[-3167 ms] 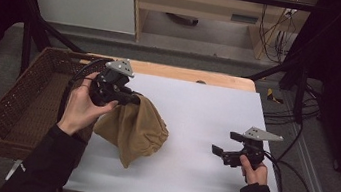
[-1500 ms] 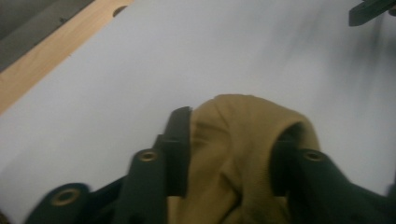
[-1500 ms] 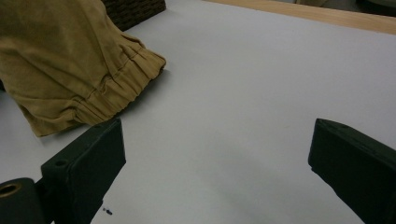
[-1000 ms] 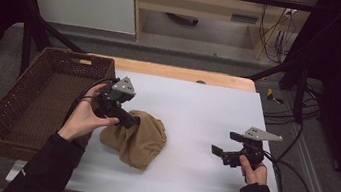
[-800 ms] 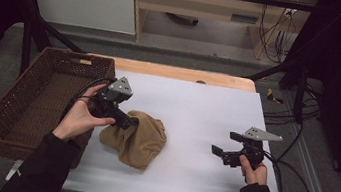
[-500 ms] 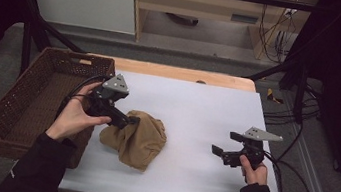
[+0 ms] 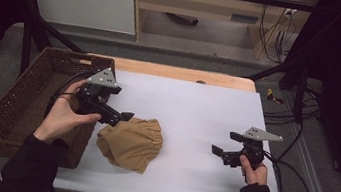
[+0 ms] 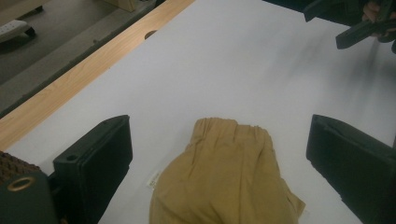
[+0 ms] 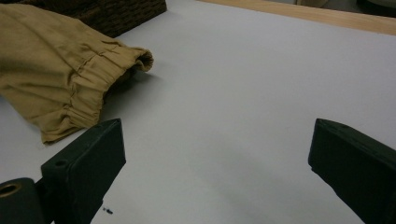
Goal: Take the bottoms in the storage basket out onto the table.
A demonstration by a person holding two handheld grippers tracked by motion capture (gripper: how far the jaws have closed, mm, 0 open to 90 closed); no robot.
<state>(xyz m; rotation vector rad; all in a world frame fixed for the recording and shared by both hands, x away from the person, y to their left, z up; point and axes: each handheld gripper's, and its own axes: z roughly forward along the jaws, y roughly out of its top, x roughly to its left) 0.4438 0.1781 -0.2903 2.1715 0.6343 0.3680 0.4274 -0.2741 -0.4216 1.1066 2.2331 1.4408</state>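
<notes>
A tan garment [image 7: 132,141] with an elastic gathered hem lies crumpled on the white table top [image 7: 192,104], left of centre. My left gripper [image 7: 122,118] hovers at its upper left edge, just above the cloth. In the left gripper view the gripper [image 8: 219,140] is open, with the garment [image 8: 224,177] lying below and between the jaws, untouched. My right gripper [image 7: 225,144] rests low over the table's right side, well away from the cloth. Seen in its own view, the right gripper [image 9: 215,140] is open over bare table, with the garment [image 9: 51,70] off to the left.
A dark wicker basket [image 7: 16,104] stands along the table's left edge, close behind my left hand, and its corner [image 9: 116,16] appears in the right gripper view. A wooden strip [image 7: 177,72] runs along the table's far edge. Cables trail off the right side.
The garment, held up by my left gripper earlier, now lies on the table. The left gripper has let go and drawn back slightly to the left. The right gripper has not moved.
</notes>
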